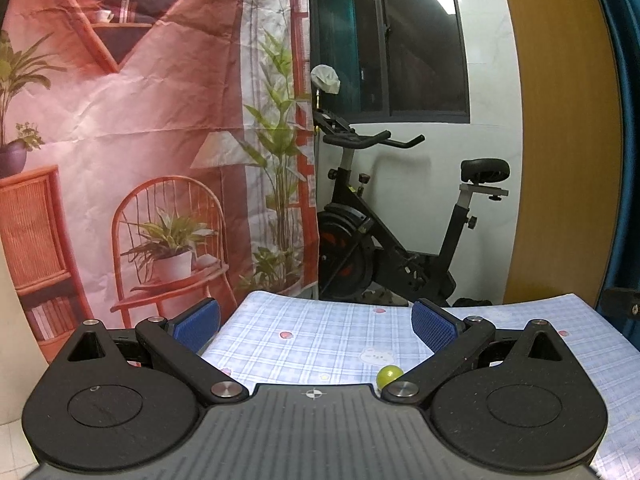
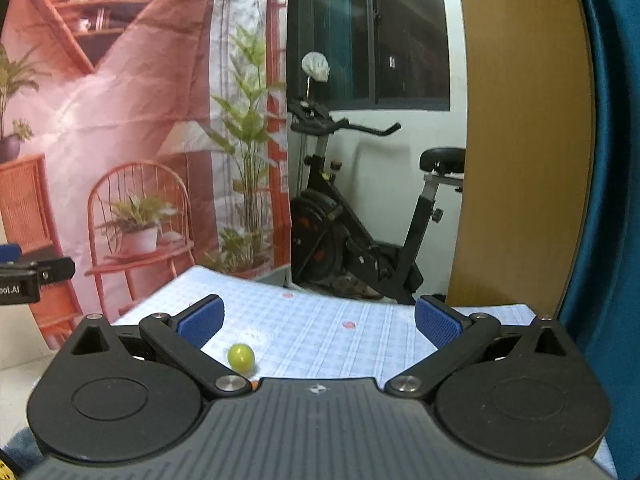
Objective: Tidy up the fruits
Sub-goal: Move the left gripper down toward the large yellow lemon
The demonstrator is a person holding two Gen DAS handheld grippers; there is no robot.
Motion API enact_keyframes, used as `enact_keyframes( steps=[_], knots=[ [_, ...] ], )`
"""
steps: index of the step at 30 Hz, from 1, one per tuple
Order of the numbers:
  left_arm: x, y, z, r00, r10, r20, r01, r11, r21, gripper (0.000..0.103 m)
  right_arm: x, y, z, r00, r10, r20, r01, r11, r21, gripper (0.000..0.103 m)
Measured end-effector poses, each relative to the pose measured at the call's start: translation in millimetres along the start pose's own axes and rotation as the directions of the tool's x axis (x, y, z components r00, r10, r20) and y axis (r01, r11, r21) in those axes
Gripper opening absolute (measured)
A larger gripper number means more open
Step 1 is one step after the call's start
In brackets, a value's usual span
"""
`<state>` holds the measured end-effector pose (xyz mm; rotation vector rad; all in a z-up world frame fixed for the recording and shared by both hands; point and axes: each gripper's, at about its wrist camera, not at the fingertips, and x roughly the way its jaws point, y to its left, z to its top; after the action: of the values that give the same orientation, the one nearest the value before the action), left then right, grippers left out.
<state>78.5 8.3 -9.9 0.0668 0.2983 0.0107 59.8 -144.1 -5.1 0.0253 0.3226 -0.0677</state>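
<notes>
A small round green fruit lies on the blue checked tablecloth, low in the left wrist view, close by the right finger's base. My left gripper is open above the table, its blue pads wide apart with nothing between them. In the right wrist view the same green fruit sits near the left finger's base. My right gripper is open too, its pads spread over the cloth and holding nothing. Part of the left gripper's body shows at the left edge.
A printed pink backdrop hangs behind the table on the left. A black exercise bike stands beyond the table's far edge. A wooden panel and a blue curtain rise on the right.
</notes>
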Motion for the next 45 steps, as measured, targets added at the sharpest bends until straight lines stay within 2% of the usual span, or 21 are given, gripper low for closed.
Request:
enact_keyframes(
  steps=[4,9,15,20,25,30,34,38,42,45],
  knots=[
    [12,1,-5,1.0,-0.02,-0.016,0.02,0.999,-0.039,0.103,17,0,-7,0.999,0.008,-0.053,-0.009,1.0,-0.007,0.103],
    [22,-7,-17,1.0,0.003,0.018,-0.002,1.0,-0.019,0.102,36,-2,-18,0.995,0.036,-0.093,-0.036,0.999,0.003,0.103],
    [36,-14,-33,0.996,-0.08,-0.035,0.079,0.997,-0.004,0.102,57,-5,-36,0.991,0.007,-0.134,-0.004,1.0,0.018,0.103],
    [42,-11,-51,0.985,-0.141,-0.102,0.14,0.99,-0.017,0.098,60,-3,-53,0.987,0.013,-0.163,-0.008,1.0,0.03,0.103],
    [45,-5,-68,0.973,-0.148,-0.176,0.142,0.989,-0.046,0.098,55,-2,-67,0.983,0.04,-0.181,-0.034,0.999,0.037,0.103],
    [41,-9,-75,0.976,-0.1,-0.195,0.101,0.995,-0.003,0.098,53,4,-82,0.975,0.062,-0.211,-0.059,0.998,0.023,0.103],
    [37,-15,-74,0.978,-0.091,-0.187,0.095,0.995,0.017,0.098,53,2,-94,0.966,0.079,-0.246,-0.08,0.997,0.005,0.103],
    [40,-23,-79,0.966,-0.113,-0.232,0.126,0.991,0.045,0.098,49,0,-106,0.959,0.112,-0.261,-0.119,0.993,-0.01,0.103],
    [44,-24,-86,0.947,-0.162,-0.278,0.176,0.984,0.024,0.098,45,-1,-118,0.956,0.133,-0.262,-0.144,0.989,-0.025,0.103],
    [43,-28,-89,0.946,-0.161,-0.283,0.176,0.984,0.03,0.098,46,-3,-122,0.951,0.147,-0.27,-0.156,0.988,-0.013,0.103]
  ],
)
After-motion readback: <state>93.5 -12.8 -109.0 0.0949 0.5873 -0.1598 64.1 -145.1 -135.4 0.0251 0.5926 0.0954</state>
